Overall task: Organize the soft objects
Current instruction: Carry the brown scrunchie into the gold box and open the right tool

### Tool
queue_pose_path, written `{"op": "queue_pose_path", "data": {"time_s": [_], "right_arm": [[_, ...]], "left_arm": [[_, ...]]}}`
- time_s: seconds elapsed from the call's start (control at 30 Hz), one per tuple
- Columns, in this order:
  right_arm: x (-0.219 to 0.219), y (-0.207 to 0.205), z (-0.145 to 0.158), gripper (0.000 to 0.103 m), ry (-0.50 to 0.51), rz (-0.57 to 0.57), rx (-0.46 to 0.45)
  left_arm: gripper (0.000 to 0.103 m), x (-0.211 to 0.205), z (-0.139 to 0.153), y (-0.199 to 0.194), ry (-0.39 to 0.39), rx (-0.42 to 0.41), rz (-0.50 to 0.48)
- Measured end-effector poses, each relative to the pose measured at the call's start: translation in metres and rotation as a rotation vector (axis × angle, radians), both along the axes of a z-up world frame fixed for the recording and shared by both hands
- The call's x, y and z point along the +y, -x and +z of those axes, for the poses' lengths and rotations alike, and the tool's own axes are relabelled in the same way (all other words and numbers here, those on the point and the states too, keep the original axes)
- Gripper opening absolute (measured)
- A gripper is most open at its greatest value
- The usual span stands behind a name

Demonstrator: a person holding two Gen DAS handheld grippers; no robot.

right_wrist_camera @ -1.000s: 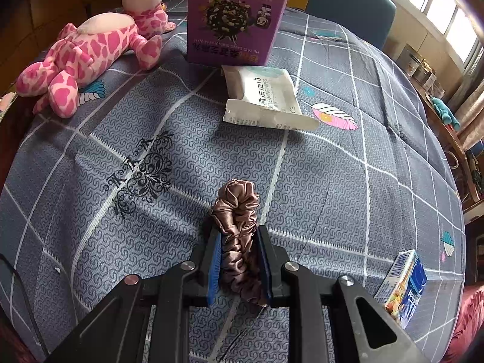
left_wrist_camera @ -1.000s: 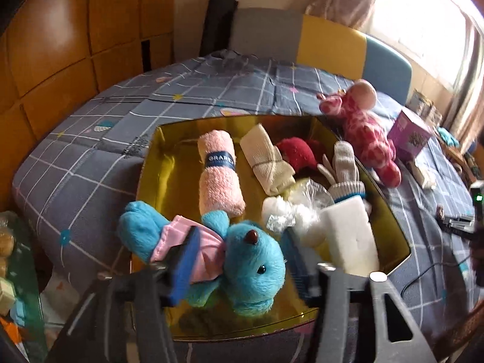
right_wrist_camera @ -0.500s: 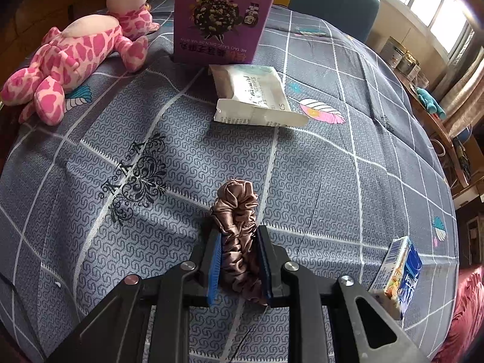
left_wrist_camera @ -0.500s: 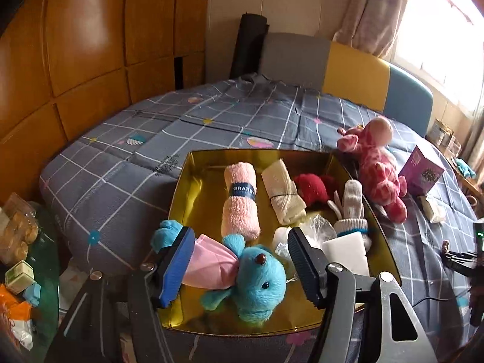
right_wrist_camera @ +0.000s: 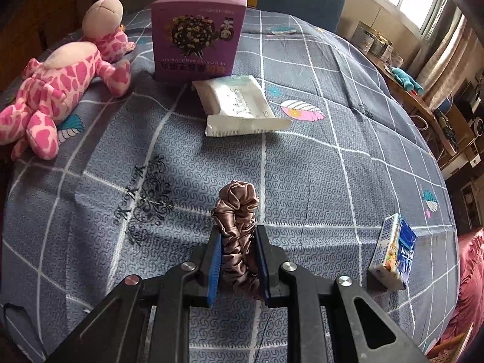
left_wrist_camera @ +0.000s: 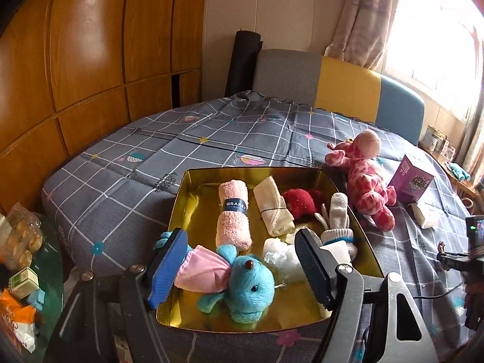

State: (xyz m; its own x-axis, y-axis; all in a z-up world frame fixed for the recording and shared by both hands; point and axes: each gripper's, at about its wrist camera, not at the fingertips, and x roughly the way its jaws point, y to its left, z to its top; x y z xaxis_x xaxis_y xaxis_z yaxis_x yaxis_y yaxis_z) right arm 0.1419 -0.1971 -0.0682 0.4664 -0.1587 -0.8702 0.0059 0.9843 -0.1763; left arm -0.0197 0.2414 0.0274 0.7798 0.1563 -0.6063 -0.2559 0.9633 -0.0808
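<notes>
In the left wrist view my left gripper (left_wrist_camera: 239, 260) is open and empty, held above the near end of a gold tin tray (left_wrist_camera: 181, 199). In the tray lie a blue plush toy in a pink shirt (left_wrist_camera: 242, 284), a rolled pink towel (left_wrist_camera: 233, 217), a rolled cream cloth (left_wrist_camera: 272, 208), a red fuzzy item (left_wrist_camera: 299, 202), a white mitten (left_wrist_camera: 337, 214) and crinkled plastic (left_wrist_camera: 278, 257). In the right wrist view my right gripper (right_wrist_camera: 237, 257) is shut on a brown satin scrunchie (right_wrist_camera: 237, 208) just above the tablecloth. A pink spotted plush giraffe (right_wrist_camera: 60, 90) lies at the far left; it also shows in the left wrist view (left_wrist_camera: 366, 181).
A purple box (right_wrist_camera: 195, 36) stands behind a white tissue pack (right_wrist_camera: 239, 106). A small juice carton (right_wrist_camera: 393, 254) lies near the right table edge. Chairs (left_wrist_camera: 317, 78) stand behind the table. Snack packets (left_wrist_camera: 21, 242) sit on a glass side table at left.
My left gripper has drawn back and up from the blue plush toy, which stays in the tray. My right gripper has kept hold of the scrunchie and lifted slightly.
</notes>
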Motion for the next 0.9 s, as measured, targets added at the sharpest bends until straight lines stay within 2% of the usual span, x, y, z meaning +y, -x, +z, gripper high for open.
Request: {"op": "queue_pose_path", "data": {"time_s": [0.13, 0.3, 0.7, 0.9], "right_arm": [[0.017, 0.006, 0.015, 0.020, -0.036, 0.046, -0.023], [0.059, 0.017, 0.027, 0.020, -0.111, 0.159, -0.021], [0.210, 0.040, 0.065, 0.020, -0.338, 0.513, -0.010], [0.282, 0.046, 0.062, 0.020, -0.403, 0.619, 0.032]], "left_arm": [[0.080, -0.001, 0.002, 0.001, 0.004, -0.006, -0.005], [0.080, -0.002, 0.002, 0.002, 0.008, -0.011, -0.007], [0.080, 0.000, 0.002, 0.002, -0.006, -0.014, 0.018], [0.080, 0.007, 0.001, 0.001, -0.005, -0.012, 0.039]]}}
